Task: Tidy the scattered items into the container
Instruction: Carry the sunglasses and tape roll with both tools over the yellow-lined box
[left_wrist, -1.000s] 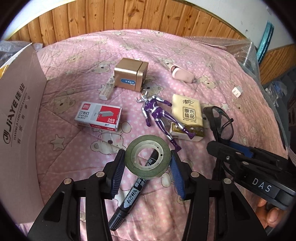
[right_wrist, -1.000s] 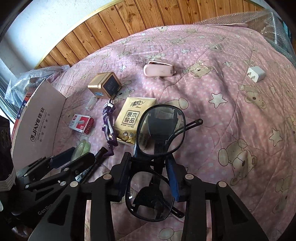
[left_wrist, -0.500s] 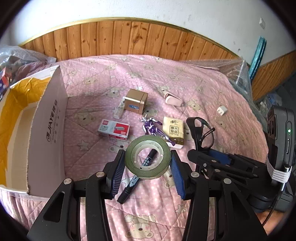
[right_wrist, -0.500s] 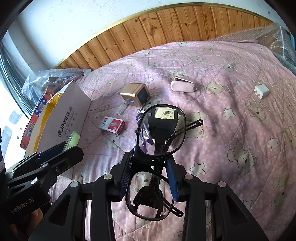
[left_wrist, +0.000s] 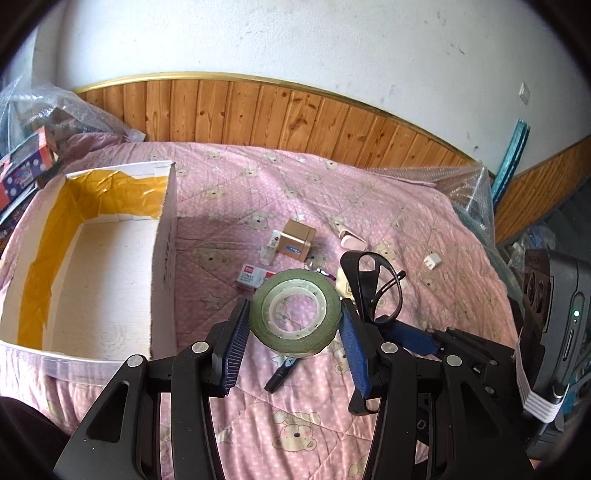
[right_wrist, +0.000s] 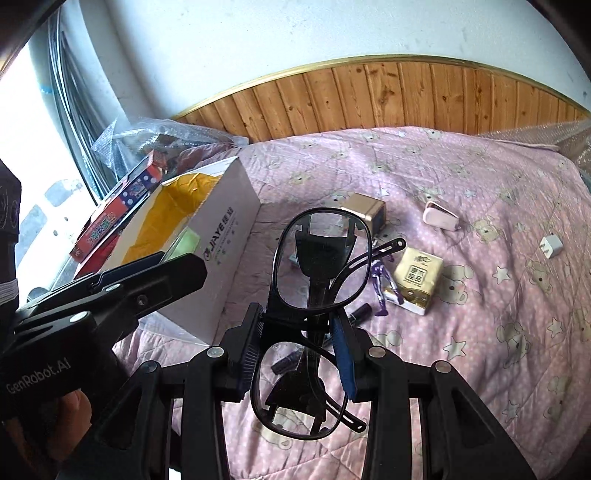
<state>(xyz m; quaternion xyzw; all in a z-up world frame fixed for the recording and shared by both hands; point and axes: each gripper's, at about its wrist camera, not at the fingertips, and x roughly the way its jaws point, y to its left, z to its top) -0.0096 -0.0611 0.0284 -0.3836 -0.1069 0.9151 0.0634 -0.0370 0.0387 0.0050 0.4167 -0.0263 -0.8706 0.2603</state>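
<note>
My left gripper (left_wrist: 293, 336) is shut on a green tape roll (left_wrist: 294, 313), held high above the pink bedspread. My right gripper (right_wrist: 299, 341) is shut on black-framed glasses (right_wrist: 317, 266), also held up in the air; they show in the left wrist view (left_wrist: 371, 284) to the right of the tape. The open white cardboard box (left_wrist: 162, 258) with yellow lining stands on the left; it also shows in the right wrist view (right_wrist: 221, 236). On the bed lie a black marker (left_wrist: 282, 373), a staples box (left_wrist: 255, 275), a gold cube (left_wrist: 297, 242), a purple figure (right_wrist: 382, 282) and a tissue pack (right_wrist: 417, 275).
A pink case (right_wrist: 441, 218) and a white charger plug (right_wrist: 550, 246) lie further right on the bedspread. Colourful boxes (right_wrist: 122, 206) and bubble wrap lie behind the cardboard box. Wood panelling (left_wrist: 295, 118) runs along the wall behind the bed.
Both grippers have risen well above the bed with the tape and the glasses held, and the views have swung so the open box interior is now in sight.
</note>
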